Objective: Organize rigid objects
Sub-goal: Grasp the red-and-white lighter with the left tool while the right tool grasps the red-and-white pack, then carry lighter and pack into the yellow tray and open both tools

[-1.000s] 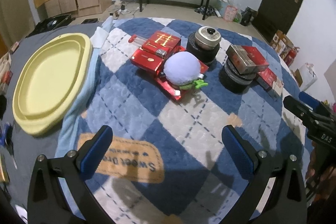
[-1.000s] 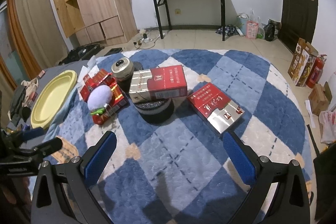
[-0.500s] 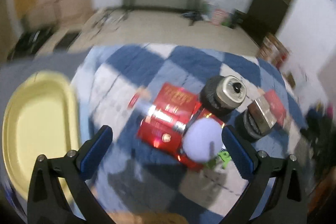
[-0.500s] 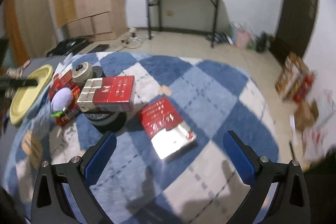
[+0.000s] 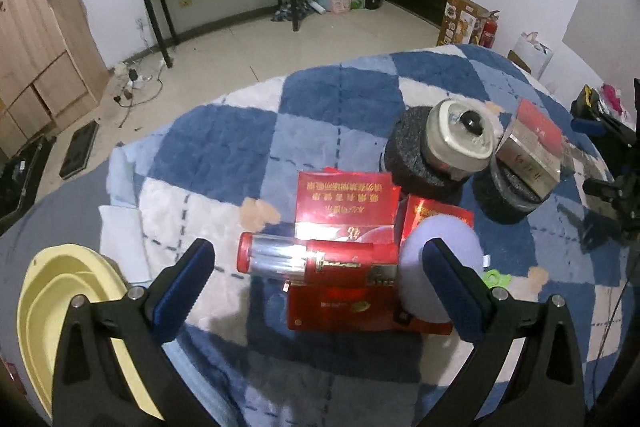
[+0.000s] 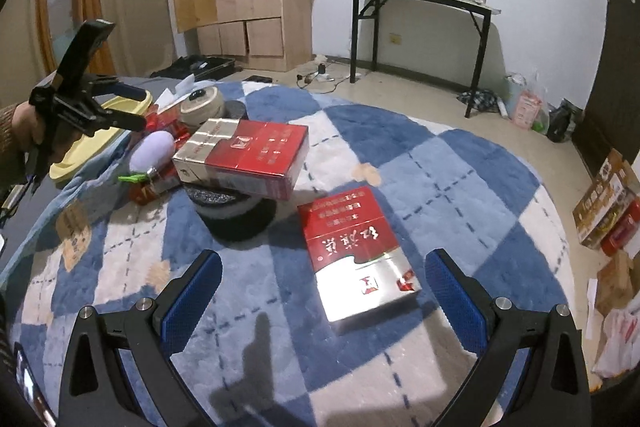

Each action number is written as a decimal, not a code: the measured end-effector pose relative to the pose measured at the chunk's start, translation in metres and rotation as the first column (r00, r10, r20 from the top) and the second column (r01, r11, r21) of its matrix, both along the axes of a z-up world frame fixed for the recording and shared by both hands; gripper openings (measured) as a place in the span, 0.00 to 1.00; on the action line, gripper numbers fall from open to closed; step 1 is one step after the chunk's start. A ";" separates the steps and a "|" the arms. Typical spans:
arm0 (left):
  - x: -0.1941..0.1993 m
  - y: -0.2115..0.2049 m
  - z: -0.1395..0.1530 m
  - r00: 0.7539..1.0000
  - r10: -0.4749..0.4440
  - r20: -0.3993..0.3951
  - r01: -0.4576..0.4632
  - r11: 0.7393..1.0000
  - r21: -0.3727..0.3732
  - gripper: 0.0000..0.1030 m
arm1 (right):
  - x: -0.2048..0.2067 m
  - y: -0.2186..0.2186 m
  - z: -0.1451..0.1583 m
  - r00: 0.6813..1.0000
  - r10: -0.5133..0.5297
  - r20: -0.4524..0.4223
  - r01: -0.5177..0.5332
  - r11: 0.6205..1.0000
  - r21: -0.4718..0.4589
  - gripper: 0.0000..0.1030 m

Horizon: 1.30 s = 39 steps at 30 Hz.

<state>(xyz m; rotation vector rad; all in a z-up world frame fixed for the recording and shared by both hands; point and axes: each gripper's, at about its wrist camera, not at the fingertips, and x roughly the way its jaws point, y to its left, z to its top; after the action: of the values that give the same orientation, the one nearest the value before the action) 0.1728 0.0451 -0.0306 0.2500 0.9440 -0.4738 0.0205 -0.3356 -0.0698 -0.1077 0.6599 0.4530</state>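
Left tool [image 5: 318,279] spread wide, empty, poised above the blue-and-white checked blanket [image 5: 224,147]. Directly between and just ahead of its fingertips: a cluster of red boxes [image 5: 344,211], topmost one with gold lettering, crossed at its near edge by a red tube with a clear section [image 5: 280,259]. Just inside the right fingertip: a pale lilac ball [image 5: 436,255], resting against the red boxes, partly hidden by that pad. Ahead and to the right: a cream round lidded container [image 5: 460,143] tilted on a black foam ring [image 5: 408,155]; further right, a red-and-silver carton [image 5: 532,151] atop a second black ring [image 5: 504,203]. Behind the left fingertip, low at the frame edge: a yellow oval tray [image 5: 48,303].

Right tool [image 6: 322,291] likewise spread wide, empty. Flat red-and-silver carton [image 6: 352,251] lying on the blanket between its fingertips, nearer the right one, untouched. Ahead and left: another red-and-silver carton [image 6: 244,155] perched on a black ring [image 6: 240,219]. Far left: left tool [image 6: 132,109] held by a hand [image 6: 22,127], over the red boxes near the yellow tray.
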 end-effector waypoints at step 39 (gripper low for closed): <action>-0.060 0.050 0.067 0.978 0.156 0.137 -0.150 0.987 -0.053 0.80 | 0.011 -0.011 0.000 0.990 -0.141 -0.027 0.142 0.990 0.024 0.63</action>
<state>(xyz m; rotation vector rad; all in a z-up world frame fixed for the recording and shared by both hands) 0.1124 0.0948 0.0368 0.1685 0.8071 -0.3294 0.0315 -0.3463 -0.0697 -0.0304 0.6811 0.3265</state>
